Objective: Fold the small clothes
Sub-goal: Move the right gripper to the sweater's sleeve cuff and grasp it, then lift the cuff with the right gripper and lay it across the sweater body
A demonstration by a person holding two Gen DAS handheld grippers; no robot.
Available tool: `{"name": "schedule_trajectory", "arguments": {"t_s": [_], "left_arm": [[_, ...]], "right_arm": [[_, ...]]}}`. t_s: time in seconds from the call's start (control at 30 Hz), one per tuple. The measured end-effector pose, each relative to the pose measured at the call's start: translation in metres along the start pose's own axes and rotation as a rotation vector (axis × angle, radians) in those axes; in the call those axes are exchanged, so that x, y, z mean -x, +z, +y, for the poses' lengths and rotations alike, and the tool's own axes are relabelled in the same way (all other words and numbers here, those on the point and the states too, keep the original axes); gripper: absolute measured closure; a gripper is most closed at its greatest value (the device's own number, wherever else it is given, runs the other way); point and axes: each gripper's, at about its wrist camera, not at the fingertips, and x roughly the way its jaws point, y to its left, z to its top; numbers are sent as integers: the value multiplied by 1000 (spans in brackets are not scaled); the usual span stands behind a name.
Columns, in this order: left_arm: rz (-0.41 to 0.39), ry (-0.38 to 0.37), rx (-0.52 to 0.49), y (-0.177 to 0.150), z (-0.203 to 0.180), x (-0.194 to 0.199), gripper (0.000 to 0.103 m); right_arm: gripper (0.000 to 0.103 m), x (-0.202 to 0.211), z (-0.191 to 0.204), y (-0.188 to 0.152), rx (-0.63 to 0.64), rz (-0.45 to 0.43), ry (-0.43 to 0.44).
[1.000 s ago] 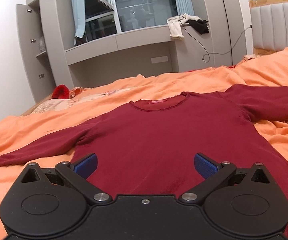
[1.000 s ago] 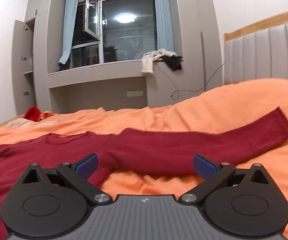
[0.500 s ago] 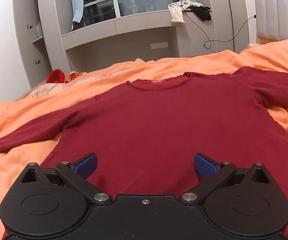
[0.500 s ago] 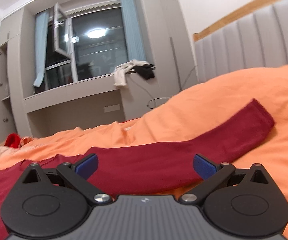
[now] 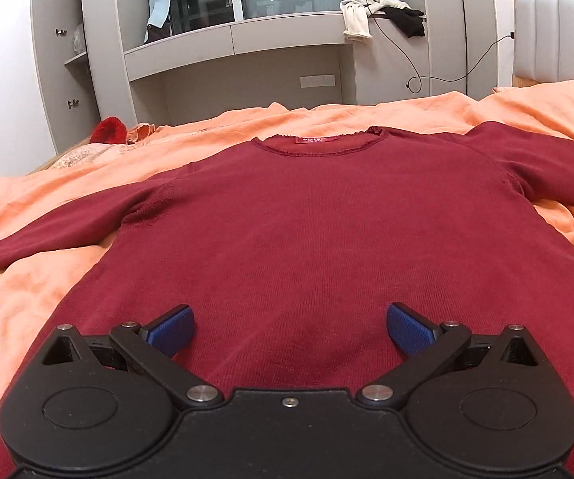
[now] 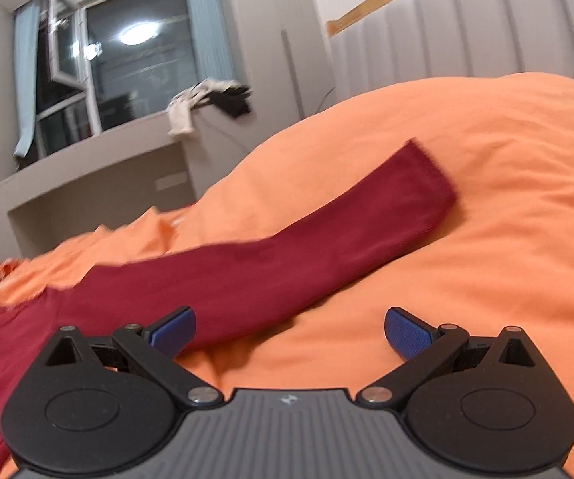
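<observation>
A dark red long-sleeved sweater (image 5: 307, 231) lies flat, front up, on the orange bedding (image 5: 27, 279), neck away from me, sleeves spread to both sides. My left gripper (image 5: 290, 329) is open and empty, low over the sweater's lower body. In the right wrist view the sweater's right sleeve (image 6: 287, 255) runs up to the right, with its cuff (image 6: 430, 175) on the orange bedding (image 6: 486, 279). My right gripper (image 6: 290, 331) is open and empty, just in front of the sleeve, its left finger at the sleeve's edge.
A grey padded headboard (image 6: 466, 32) stands at the right. A grey window ledge unit (image 5: 247, 40) with loose clothes (image 5: 379, 16) and a hanging cable is beyond the bed. A red item (image 5: 107, 129) lies at the bed's far left.
My left gripper has moved forward and lower over the sweater's body. My right gripper has swung right and tilted, toward the right sleeve and its cuff. Both stay open.
</observation>
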Motion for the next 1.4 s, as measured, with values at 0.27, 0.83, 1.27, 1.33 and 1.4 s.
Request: {"name": "schedule_trajectory", "arguments": {"t_s": [0.27,0.83,1.27,1.33,1.4], "left_arm": [[-22,16,-13,-5,-4,2,0],[-28,12,-8,-6,-4,2,0],[-14,-5,79,9,20,12,1],[-12,0,96,15,27,14,0],[-24,0,120,22,36,18,1]], "right_arm": [[0,-27,-24,12,-136,-98,-84],[96,-77,-61,34,-387,-212,-223],[97,-51,43,69,6,-345,-32],[97,-55,68,74,69,-338,0],[97,-48,96,76,124,-338,40]]}}
